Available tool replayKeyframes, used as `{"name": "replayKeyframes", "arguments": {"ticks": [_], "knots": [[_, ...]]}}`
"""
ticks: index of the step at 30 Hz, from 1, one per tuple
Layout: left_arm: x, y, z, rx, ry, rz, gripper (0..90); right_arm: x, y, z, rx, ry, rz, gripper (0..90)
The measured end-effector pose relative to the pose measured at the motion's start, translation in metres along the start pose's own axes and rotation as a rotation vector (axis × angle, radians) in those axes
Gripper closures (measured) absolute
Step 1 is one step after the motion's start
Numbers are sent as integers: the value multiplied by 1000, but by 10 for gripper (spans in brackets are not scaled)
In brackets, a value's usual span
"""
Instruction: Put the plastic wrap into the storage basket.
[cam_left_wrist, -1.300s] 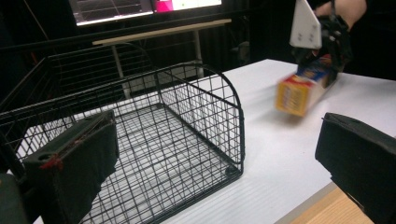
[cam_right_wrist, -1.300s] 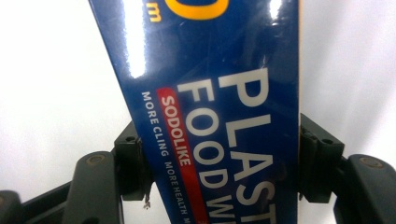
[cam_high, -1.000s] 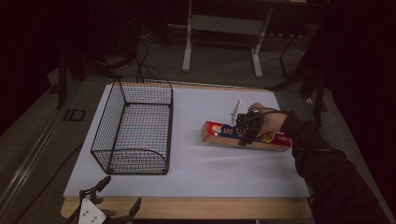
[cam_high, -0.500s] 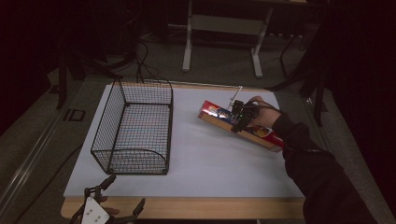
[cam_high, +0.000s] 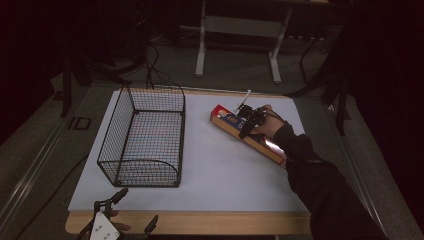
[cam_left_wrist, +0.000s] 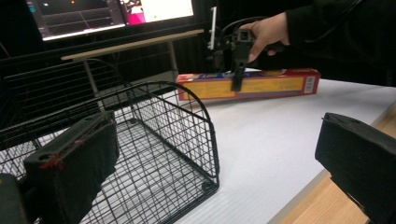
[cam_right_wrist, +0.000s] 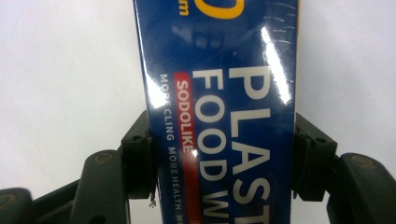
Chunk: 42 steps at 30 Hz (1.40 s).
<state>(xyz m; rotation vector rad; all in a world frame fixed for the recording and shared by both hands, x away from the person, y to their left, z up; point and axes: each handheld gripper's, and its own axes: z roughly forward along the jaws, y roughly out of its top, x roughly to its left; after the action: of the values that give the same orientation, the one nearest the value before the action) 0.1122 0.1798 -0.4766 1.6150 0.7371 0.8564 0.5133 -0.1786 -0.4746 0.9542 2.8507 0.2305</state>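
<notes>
Clamping the plastic wrap box with my right jaws: pads pressed on both long sides, no gap visible in the right gripper view. They've just been closing, with the box between them. Grip sits toward the far end of the box, not mid-length.

Box location: on the white counter, right half, lying at an angle, well apart from the wire basket. From the left gripper view it looks flat or nearly so on the counter; can't tell whether the gripped end is off the surface.

Left jaws are wide open, holding nothing, parked at the near edge of the counter just in front of the basket's rounded end.

Step in hand, as I read it: grasp is made, lift and carry not yet done. Basket is empty.

Next move calls for:
- lifting clear of the counter, enough to pass over the basket's rim
- watching for droop, since it's a long box held off-centre and the free end will likely sag or swing
- rotating the box so it runs along the basket's long axis before lowering
- releasing only once it's down inside

Left jaws could steady the basket if it slides.
</notes>
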Motion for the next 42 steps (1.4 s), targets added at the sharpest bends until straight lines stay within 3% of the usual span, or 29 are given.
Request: {"name": "replayKeyframes", "arguments": {"ticks": [6,9,20,22,23,26,30,32,36,42], "knots": [[-1,0,0,-4,-17,1,2,-8,2,16,5,-20,36,385],[-1,0,0,-3,-22,5,2,-11,2,16,-1,-3,44,385],[-2,0,2,-2,-34,8,2,-17,-3,16,-30,43,4,375],[-2,0,2,-1,-37,8,2,-18,-3,16,-30,45,-1,356],[-2,0,2,-3,-37,7,1,-15,-4,17,-27,22,-34,329],[-2,0,3,-5,-41,6,2,-12,-6,18,0,0,-62,199],[-3,1,3,-7,-50,7,2,-14,-10,10,-1,47,-34,173],[-4,1,4,-5,-58,7,2,-15,-15,5,9,42,-34,107],[-3,0,6,-6,-79,7,2,-14,-26,-8,-4,58,-22,103],[-3,1,11,-11,-116,8,2,-13,-41,-20,-7,28,-5,135]]}}
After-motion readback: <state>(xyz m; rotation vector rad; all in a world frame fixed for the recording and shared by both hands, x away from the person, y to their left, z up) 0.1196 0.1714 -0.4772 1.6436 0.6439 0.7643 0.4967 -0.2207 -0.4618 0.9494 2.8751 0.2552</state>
